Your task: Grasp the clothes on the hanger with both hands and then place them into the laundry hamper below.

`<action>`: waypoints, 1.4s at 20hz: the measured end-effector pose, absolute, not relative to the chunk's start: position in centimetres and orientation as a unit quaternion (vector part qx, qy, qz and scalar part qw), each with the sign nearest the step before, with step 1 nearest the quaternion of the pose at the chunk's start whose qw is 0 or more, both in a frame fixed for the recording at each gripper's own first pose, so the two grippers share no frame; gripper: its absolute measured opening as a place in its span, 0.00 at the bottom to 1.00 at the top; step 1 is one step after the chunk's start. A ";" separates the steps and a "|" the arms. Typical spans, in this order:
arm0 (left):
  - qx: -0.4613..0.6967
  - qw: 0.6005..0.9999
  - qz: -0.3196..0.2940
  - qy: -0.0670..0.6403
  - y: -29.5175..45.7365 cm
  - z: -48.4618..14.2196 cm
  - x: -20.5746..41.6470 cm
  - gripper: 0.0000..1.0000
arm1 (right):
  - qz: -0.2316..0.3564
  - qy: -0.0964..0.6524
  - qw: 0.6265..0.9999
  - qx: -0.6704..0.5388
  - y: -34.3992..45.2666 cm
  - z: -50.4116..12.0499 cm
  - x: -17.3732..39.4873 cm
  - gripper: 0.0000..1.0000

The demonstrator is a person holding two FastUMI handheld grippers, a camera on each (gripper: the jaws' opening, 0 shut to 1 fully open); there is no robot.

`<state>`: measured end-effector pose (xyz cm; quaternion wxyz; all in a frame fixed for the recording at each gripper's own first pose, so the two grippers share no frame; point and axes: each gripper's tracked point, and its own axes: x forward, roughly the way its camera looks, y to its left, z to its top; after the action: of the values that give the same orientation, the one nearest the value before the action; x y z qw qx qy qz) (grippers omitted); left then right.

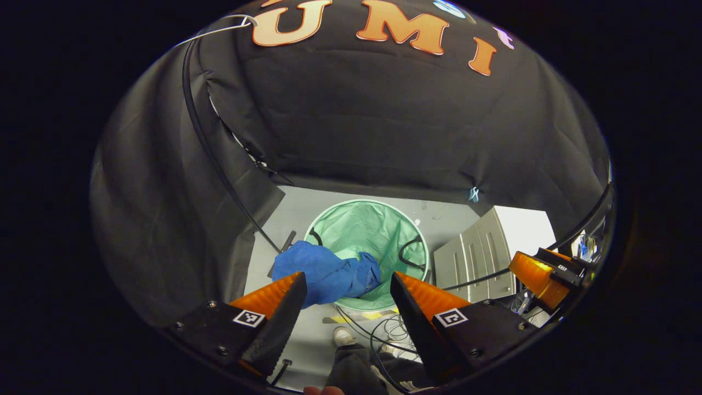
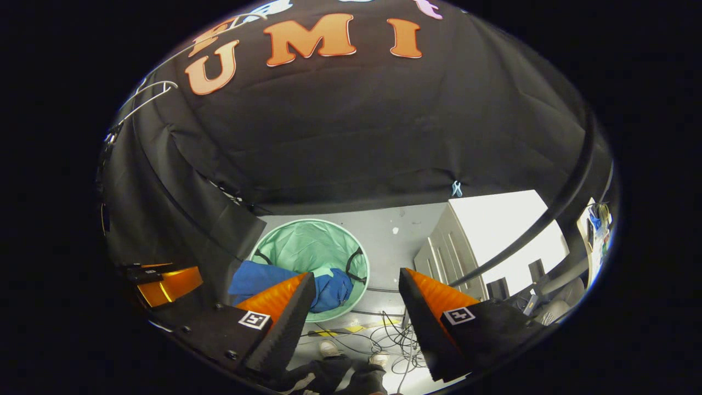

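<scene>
A grey floor (image 1: 351, 203) meets the black cloth wall (image 1: 384, 120) at its far edge. A white cabinet (image 1: 493, 241) with panelled doors stands at the floor's right side. Loose black cables (image 2: 389, 334) tangle on the floor's near part, beside yellow-and-black tape (image 1: 362, 316). A person's shoes (image 1: 344, 336) and dark trouser legs (image 1: 356, 373) show at the near edge.

Grey floor (image 2: 384, 230), white cabinet (image 2: 493, 230), perhaps drawers, by black cloth wall (image 2: 351, 126).

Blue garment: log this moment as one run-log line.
blue garment: draped over hamper rim, partly inside | green hamper: on floor | left gripper: open, holding nothing | right gripper: open, holding nothing
</scene>
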<state>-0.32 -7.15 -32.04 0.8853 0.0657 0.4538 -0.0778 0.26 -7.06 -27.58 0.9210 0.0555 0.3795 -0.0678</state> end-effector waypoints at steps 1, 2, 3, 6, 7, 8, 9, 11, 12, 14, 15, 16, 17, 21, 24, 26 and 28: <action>0.063 0.889 -0.080 0.446 -7.6 -31.1 -1.1 0.96 | -0.066 0.372 0.924 0.054 -7.6 -26.5 -0.4 0.99; 0.060 0.894 -0.082 0.437 -8.3 -30.0 -1.4 0.97 | -0.064 0.363 0.928 0.049 -8.1 -25.3 -0.9 0.99; 0.058 0.899 -0.084 0.427 -8.8 -28.8 -1.9 0.96 | -0.063 0.353 0.932 0.043 -8.9 -24.0 -1.6 0.99; 0.062 0.917 -0.085 0.386 -10.1 -24.8 -2.6 0.96 | -0.056 0.325 0.943 0.033 -9.9 -20.6 -2.9 0.99; 0.066 0.923 -0.085 0.369 -10.4 -23.5 -2.6 0.97 | -0.055 0.314 0.947 0.029 -10.3 -19.2 -3.3 0.99; 0.064 0.928 -0.086 0.357 -10.9 -22.2 -2.8 0.97 | -0.055 0.300 0.952 0.023 -10.7 -17.9 -3.6 0.99; 0.060 0.932 -0.088 0.347 -11.4 -21.0 -3.4 0.97 | -0.055 0.289 0.956 0.012 -11.3 -16.6 -4.1 0.99; 0.047 0.940 -0.093 0.326 -12.1 -18.5 -4.4 0.98 | -0.048 0.263 0.963 0.005 -11.7 -13.6 -4.9 0.99; 0.044 0.945 -0.092 0.311 -12.3 -17.2 -4.7 0.98 | -0.045 0.249 0.967 0.004 -11.8 -11.9 -5.2 0.99; 0.037 0.957 -0.089 0.275 -12.4 -14.1 -5.3 0.97 | -0.032 0.220 0.975 0.012 -11.9 -9.0 -5.8 0.99; 0.032 0.961 -0.088 0.260 -12.8 -12.6 -5.5 0.97 | -0.026 0.204 0.979 0.014 -12.1 -7.3 -6.4 0.99; 0.026 0.965 -0.083 0.248 -12.9 -11.1 -5.9 0.97 | -0.023 0.190 0.982 0.006 -12.3 -5.8 -6.9 0.99; 0.018 0.969 -0.081 0.232 -13.0 -9.7 -6.4 0.97 | -0.021 0.171 0.985 -0.007 -12.7 -4.2 -7.5 0.99; 0.009 0.983 -0.073 0.171 -12.7 -4.3 -7.7 0.97 | 0.002 0.106 0.994 -0.023 -12.1 1.9 -8.9 0.99; 0.006 0.989 -0.063 0.137 -12.4 -1.1 -8.8 0.96 | 0.018 0.070 0.997 -0.024 -11.9 5.2 -10.4 0.90; 0.004 0.992 -0.059 0.116 -12.5 0.0 -9.6 0.94 | 0.025 0.047 0.998 -0.030 -11.7 6.8 -11.1 0.90; 0.007 0.993 -0.058 0.100 -12.3 0.9 -10.3 0.96 | 0.030 0.027 0.998 -0.038 -11.4 8.2 -11.4 0.90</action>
<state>-10.29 -12.31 0.93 0.9932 0.0070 0.1005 -0.0581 -11.44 -11.39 8.25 0.9984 -0.0381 0.0271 0.0303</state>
